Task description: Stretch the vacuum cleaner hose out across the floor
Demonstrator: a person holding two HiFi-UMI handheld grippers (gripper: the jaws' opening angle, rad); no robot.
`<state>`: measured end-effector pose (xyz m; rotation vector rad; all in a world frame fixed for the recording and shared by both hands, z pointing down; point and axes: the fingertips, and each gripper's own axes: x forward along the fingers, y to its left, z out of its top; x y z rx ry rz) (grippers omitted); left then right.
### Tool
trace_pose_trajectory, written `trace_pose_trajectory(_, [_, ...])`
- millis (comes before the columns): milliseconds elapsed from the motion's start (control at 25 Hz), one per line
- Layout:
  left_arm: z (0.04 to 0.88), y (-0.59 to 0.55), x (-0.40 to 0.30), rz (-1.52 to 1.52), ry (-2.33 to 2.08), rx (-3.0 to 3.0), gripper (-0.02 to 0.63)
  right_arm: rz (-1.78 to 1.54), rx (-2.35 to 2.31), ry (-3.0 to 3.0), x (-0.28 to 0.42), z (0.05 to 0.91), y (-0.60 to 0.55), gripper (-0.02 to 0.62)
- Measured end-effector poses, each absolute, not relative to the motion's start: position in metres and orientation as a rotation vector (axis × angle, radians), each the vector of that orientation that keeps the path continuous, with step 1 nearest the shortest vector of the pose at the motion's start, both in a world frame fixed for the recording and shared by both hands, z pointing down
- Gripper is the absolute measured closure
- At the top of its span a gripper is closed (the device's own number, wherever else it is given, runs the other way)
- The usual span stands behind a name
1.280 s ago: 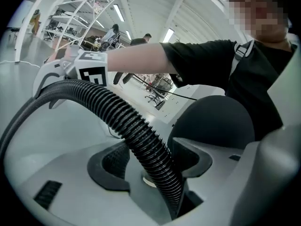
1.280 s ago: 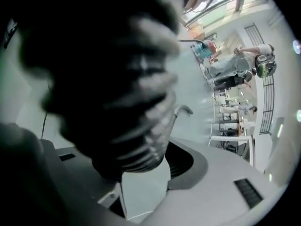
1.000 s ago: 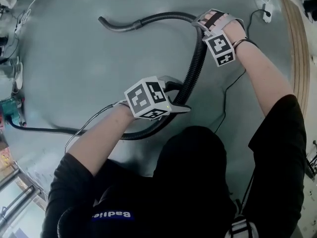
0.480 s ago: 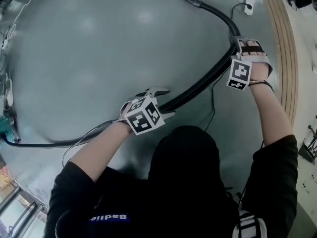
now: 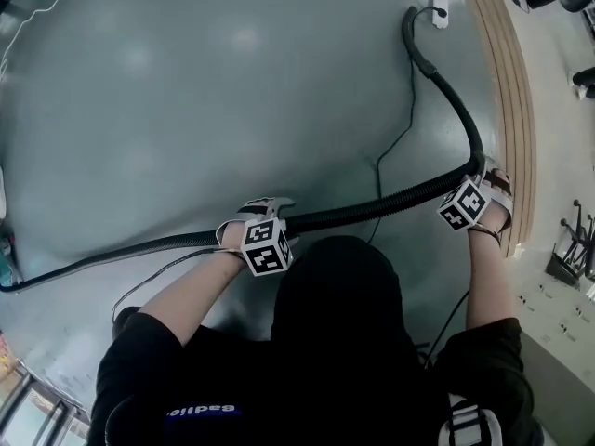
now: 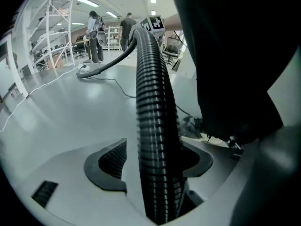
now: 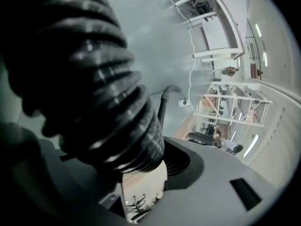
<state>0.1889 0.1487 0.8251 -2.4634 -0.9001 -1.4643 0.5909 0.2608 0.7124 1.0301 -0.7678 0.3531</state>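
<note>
The black ribbed vacuum hose (image 5: 372, 214) runs from the left edge of the head view almost straight to the right. There it bends up to its smooth end piece (image 5: 410, 21). My left gripper (image 5: 270, 206) is shut on the hose just in front of the person's body. In the left gripper view the hose (image 6: 153, 107) passes between the jaws of my left gripper (image 6: 155, 161) and rises away. My right gripper (image 5: 482, 180) is shut on the hose at the bend, close to the wooden edge. In the right gripper view the hose (image 7: 94, 88) fills the jaws of my right gripper (image 7: 129, 161).
A curved wooden ledge (image 5: 509, 91) borders the grey floor on the right. A white plug block (image 5: 438, 7) with a thin black cable (image 5: 395, 142) lies near the hose end. People (image 6: 96, 32) and metal racks (image 6: 56, 27) stand far off. Stands (image 5: 567, 249) sit beyond the ledge.
Both grippers swung right and spread apart with the hose in them. The looped hose has been pulled into a nearly straight line, and the right gripper now sits by the wooden ledge.
</note>
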Motion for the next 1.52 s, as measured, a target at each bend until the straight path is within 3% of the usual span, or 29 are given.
trace_pose_trajectory(160, [0.881,0.125,0.140,-1.595,-0.842,-2.259,0.304,0.502,1.048,-0.716,0.595,0.749,0.300,0.410])
trace_pose_trajectory(480, [0.946,0.073,0.086,-1.766,-0.681,-2.064,0.306,0.475,1.061,-0.831,0.556,0.744,0.253,0.410])
trace_pose_trajectory(520, [0.948,0.076,0.085,-1.772,-0.707,-2.051,0.361,0.467,1.053,-0.837,0.557,0.742,0.251,0.410])
trace_pose_trajectory(560, [0.948,0.079,0.084,-1.777,-0.732,-2.044,0.487,0.455,1.037,-0.841,0.559,0.742,0.251,0.410])
trace_pose_trajectory(600, [0.947,0.083,0.083,-1.783,-0.757,-2.044,0.508,0.441,1.008,-0.848,0.563,0.744,0.253,0.408])
trace_pose_trajectory(760, [0.935,0.104,0.088,-1.747,-0.884,-2.037,0.518,0.418,0.760,-0.922,0.593,0.794,0.289,0.344])
trace_pose_trajectory(960, [0.932,0.097,0.073,-1.762,-0.930,-1.962,0.525,0.488,0.505,-0.923,0.675,0.865,0.324,0.344])
trace_pose_trajectory(1360, [0.927,0.095,0.074,-1.909,-0.881,-1.973,0.520,0.486,0.470,-1.062,0.722,0.912,0.235,0.344])
trace_pose_trajectory(1520, [0.919,0.101,0.071,-1.943,-0.859,-2.038,0.505,0.910,1.097,-1.076,0.767,0.904,0.221,0.344])
